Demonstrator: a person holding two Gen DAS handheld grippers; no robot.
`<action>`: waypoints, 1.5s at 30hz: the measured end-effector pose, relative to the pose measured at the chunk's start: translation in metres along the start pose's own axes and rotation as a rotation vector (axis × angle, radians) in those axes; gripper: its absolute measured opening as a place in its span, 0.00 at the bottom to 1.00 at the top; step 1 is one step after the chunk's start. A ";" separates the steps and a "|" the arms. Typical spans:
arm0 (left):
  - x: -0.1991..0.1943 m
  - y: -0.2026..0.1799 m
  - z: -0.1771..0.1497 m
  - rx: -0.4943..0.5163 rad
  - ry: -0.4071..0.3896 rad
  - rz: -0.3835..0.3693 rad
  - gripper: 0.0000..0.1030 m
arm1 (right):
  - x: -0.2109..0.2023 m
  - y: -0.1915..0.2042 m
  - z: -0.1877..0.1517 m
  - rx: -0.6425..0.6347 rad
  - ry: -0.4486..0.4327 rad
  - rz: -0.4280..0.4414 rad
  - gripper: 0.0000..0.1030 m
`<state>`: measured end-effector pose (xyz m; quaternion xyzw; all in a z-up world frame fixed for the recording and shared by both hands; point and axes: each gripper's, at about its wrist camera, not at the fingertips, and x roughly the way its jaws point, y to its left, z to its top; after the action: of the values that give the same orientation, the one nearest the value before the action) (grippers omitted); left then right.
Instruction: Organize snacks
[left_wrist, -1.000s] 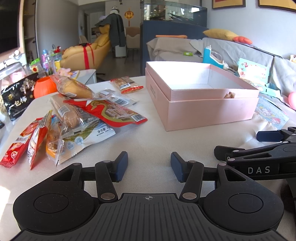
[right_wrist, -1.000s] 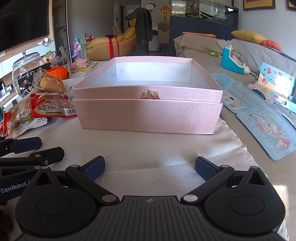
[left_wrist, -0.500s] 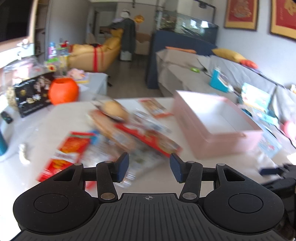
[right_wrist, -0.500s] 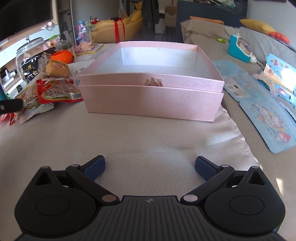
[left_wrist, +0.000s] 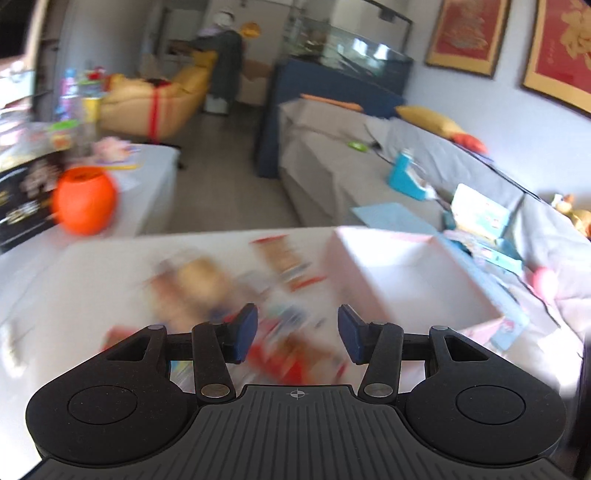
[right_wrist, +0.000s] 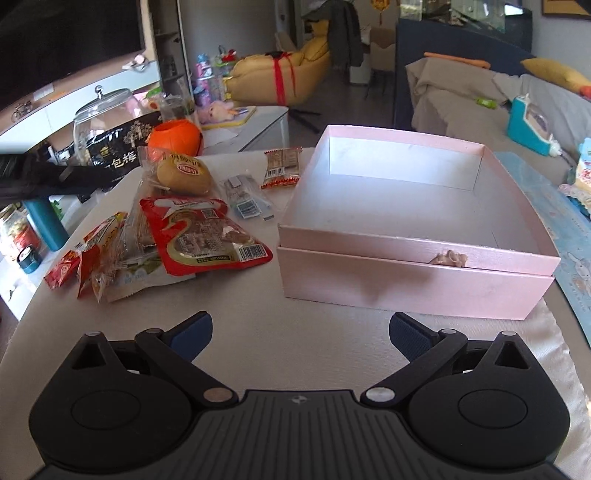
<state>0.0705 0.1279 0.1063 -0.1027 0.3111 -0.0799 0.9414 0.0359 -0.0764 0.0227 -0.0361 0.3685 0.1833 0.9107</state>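
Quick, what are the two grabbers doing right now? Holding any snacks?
Left hand-held gripper: open, holding nothing.
Right hand-held gripper: open wide, holding nothing.

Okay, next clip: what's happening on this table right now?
A person holds a two-finger gripper in each hand over a cloth-covered table. Both the left gripper and the right gripper are open and hold nothing. A pile of snack packets lies to the left of an open pink box, which has no snacks in it. The left wrist view is motion-blurred and faces the pile, so sorting has apparently not started.
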 end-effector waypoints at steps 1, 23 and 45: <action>0.016 -0.006 0.011 -0.002 0.015 0.004 0.51 | 0.000 0.002 -0.003 0.007 -0.001 0.001 1.00; 0.143 -0.008 0.008 0.170 0.294 0.065 0.40 | 0.022 -0.029 0.019 0.007 -0.077 -0.049 1.00; 0.000 -0.030 -0.098 0.174 0.356 -0.118 0.41 | 0.015 -0.014 0.013 0.165 0.044 0.100 0.80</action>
<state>0.0090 0.0853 0.0367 -0.0232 0.4578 -0.1785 0.8707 0.0591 -0.0820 0.0211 0.0534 0.4035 0.1966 0.8920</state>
